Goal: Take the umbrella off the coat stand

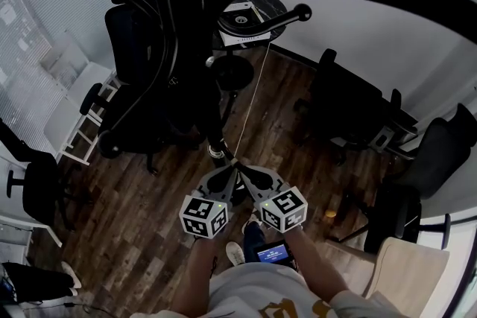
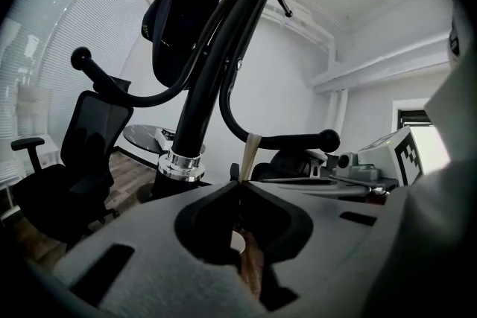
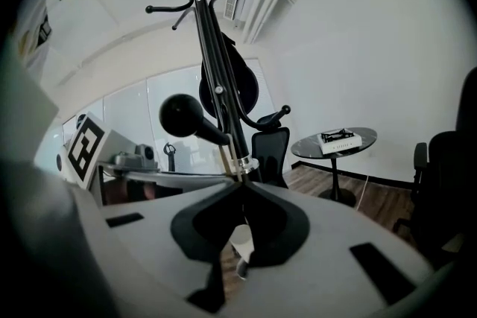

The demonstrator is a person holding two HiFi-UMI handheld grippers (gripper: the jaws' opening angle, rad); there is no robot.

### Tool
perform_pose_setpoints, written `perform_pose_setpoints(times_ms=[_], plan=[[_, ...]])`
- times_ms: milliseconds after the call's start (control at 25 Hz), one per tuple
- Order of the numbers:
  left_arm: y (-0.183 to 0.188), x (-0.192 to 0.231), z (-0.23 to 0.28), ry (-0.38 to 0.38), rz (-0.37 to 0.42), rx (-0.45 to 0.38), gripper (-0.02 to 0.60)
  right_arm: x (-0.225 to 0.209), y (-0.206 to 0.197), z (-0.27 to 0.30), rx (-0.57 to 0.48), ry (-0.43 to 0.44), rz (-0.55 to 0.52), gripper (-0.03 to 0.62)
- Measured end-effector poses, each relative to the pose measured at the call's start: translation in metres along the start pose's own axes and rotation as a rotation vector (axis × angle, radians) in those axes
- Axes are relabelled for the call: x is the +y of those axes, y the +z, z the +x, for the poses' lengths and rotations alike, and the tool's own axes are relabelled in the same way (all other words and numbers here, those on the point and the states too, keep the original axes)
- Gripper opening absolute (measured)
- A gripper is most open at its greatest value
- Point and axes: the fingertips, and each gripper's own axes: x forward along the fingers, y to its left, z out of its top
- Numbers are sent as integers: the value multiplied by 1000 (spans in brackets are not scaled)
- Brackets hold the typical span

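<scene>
A black coat stand (image 1: 190, 48) with curved, ball-tipped arms rises in front of me. A silver collar (image 1: 216, 152) rings its pole low down. A thin pale strap (image 1: 252, 104) runs from one hook arm (image 1: 276, 20) down to where both grippers meet. My left gripper (image 1: 232, 166) and right gripper (image 1: 240, 166) point tip to tip, each shut on the strap. In the left gripper view the strap (image 2: 250, 153) rises from the shut gripper (image 2: 240, 182) to the arm (image 2: 291, 139). The right gripper (image 3: 240, 182) shows the strap (image 3: 222, 159) likewise. I cannot make out the umbrella's body.
Black office chairs (image 1: 134, 41) (image 1: 350, 115) (image 1: 37, 190) ring the stand on the wooden floor. A round table (image 1: 272, 7) holding a book stands behind it. A black bag (image 2: 179, 18) hangs high on the stand. A white shelf (image 1: 74, 123) is at the left.
</scene>
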Motion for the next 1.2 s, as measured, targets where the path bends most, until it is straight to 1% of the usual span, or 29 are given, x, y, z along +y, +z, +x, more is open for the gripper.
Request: perform_pose_setpoints(times_ms=[320,440,520,680,960,1120,1200], plan=[[0,3,-8,-2,-29,0,25,5,-10,9,54,23,-55,16],[0,4,-10,-6,-26,4,25,5,-5,11,27,30,-55,37],[1,6,-12,-10,-31,3,25,6,-2,14,10,40,-50,39],[3,10,-18,-18,-58,-11,25,9,0,19,5,73,-30,55],[5,13,-23,-25,-78,-16,25,12,3,27,-14,83,-11,55],[7,16,-24,-33,-124,-26,25,14,4,27,-35,91,-2,55],[7,17,-24,-34,-133,-26,25,14,4,26,-48,94,8,61]])
